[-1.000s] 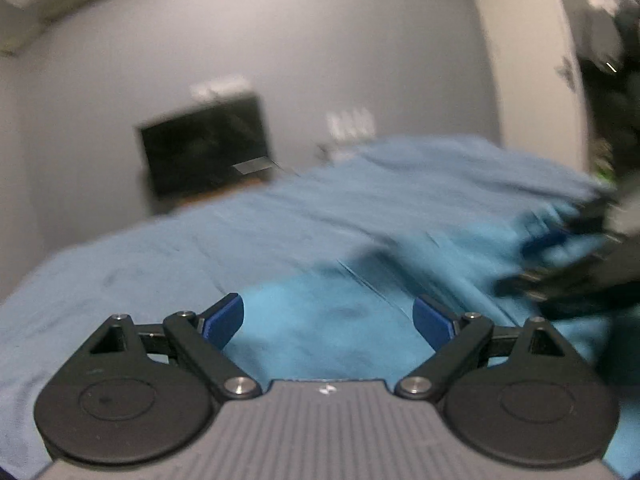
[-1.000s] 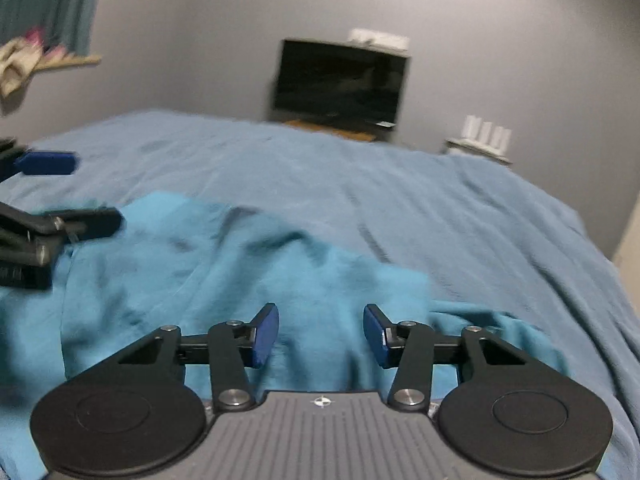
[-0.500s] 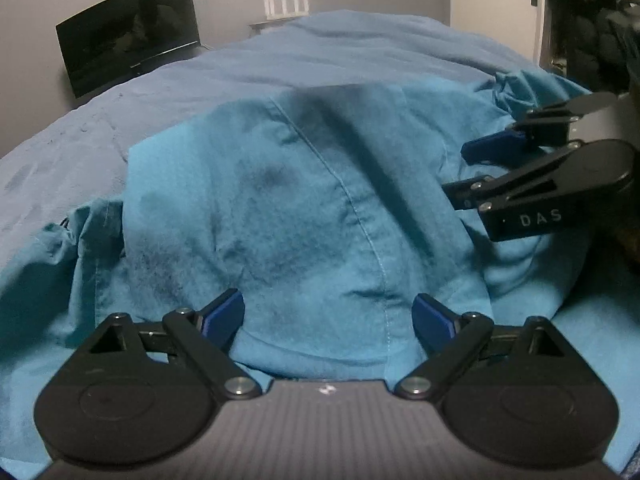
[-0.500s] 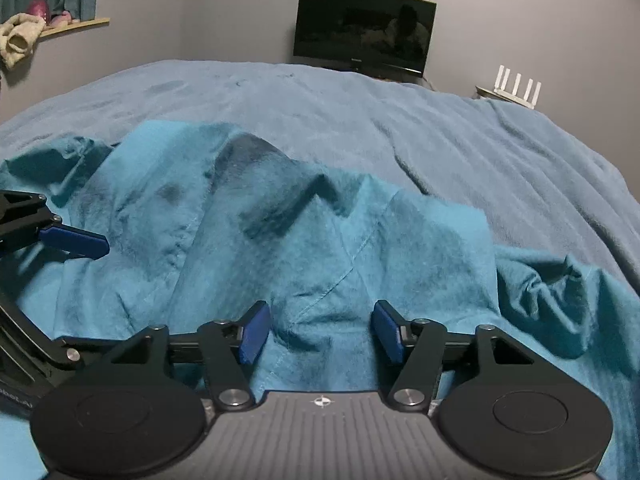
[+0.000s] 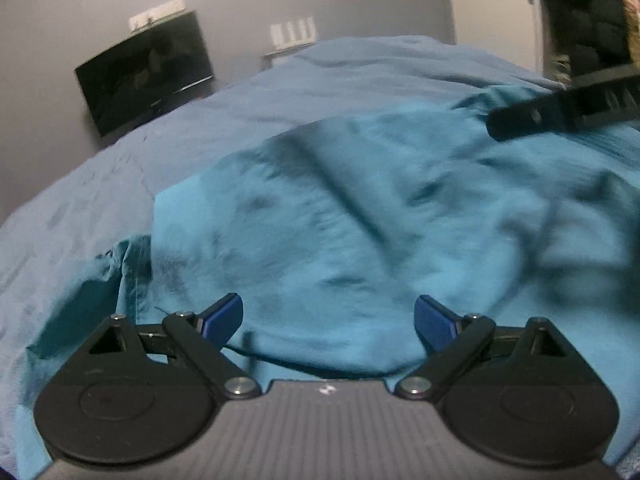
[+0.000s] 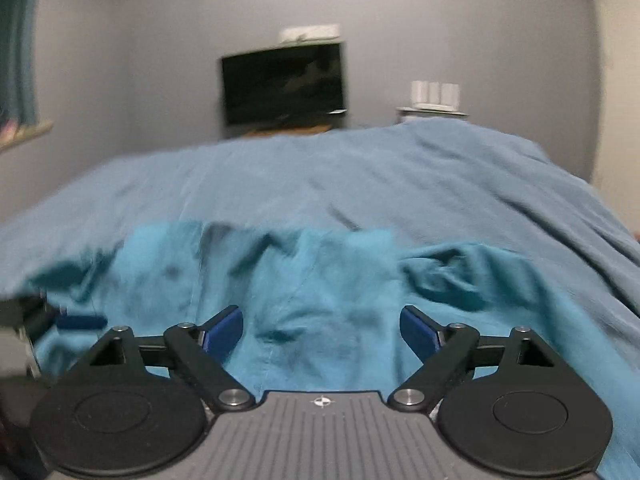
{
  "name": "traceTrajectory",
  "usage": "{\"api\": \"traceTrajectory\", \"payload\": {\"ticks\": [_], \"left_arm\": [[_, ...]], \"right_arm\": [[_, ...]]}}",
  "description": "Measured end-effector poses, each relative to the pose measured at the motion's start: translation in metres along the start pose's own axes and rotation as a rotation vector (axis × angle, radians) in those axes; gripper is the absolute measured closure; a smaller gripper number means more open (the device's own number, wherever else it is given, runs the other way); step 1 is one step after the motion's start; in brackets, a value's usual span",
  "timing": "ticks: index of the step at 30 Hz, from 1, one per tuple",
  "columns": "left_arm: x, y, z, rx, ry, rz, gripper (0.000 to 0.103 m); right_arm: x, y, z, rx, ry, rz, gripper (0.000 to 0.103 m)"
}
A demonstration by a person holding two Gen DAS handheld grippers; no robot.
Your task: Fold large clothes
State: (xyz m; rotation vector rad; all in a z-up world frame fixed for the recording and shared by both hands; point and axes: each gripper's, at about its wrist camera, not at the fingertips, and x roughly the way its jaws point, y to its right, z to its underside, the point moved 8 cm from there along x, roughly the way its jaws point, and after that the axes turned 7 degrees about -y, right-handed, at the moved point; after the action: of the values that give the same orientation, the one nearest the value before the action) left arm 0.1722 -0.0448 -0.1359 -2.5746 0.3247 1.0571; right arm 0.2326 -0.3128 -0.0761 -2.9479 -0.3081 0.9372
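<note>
Left wrist view: the left gripper [image 5: 328, 320] stands with its jaws wide apart, blue pads clear on either side, nothing pinched between them. Directly ahead and beneath lies the teal garment [image 5: 340, 216], spread in a rumpled, partly doubled-over layer on the blue-grey bedspread [image 5: 100, 200]. A folded edge of the garment runs just in front of the gripper body; a bunched portion sits at the left. A seam line crosses the cloth diagonally. At the upper right a black finger of the right gripper [image 5: 560, 114] reaches in above the garment; whether it touches the cloth cannot be determined owing to blur. A dark television [image 5: 148, 76] stands against the grey wall [image 5: 80, 8] beyond the bed, and a white router [image 5: 292, 34] with upright antennas sits to its right.

Right wrist view: the right gripper's jaws are opening and already stand well apart; the garment lies between and below the pads, but neither pad presses on it. The cloth here is creased, with a crumpled mass at the right. At the left edge one blue fingertip of the left gripper shows low over the garment. The bedspread extends beyond to the television and router. A curtain [image 6: 18, 40] hangs at the far left. Both views are motion-blurred.
</note>
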Motion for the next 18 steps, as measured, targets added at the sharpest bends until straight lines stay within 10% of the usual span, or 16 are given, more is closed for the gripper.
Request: {"api": "traceTrajectory", "payload": {"ticks": [9, 18], "left_arm": [[-0.064, 0.051, 0.018, 0.117, -0.009, 0.025, 0.011], [-0.026, 0.066, 0.044, 0.15, -0.238, 0.047, 0.016]], "right_arm": [[-0.057, 0.063, 0.05, 0.499, -0.262, -0.11, 0.016], [-0.079, 0.05, 0.077, 0.376, -0.3, 0.0, 0.022]]}}
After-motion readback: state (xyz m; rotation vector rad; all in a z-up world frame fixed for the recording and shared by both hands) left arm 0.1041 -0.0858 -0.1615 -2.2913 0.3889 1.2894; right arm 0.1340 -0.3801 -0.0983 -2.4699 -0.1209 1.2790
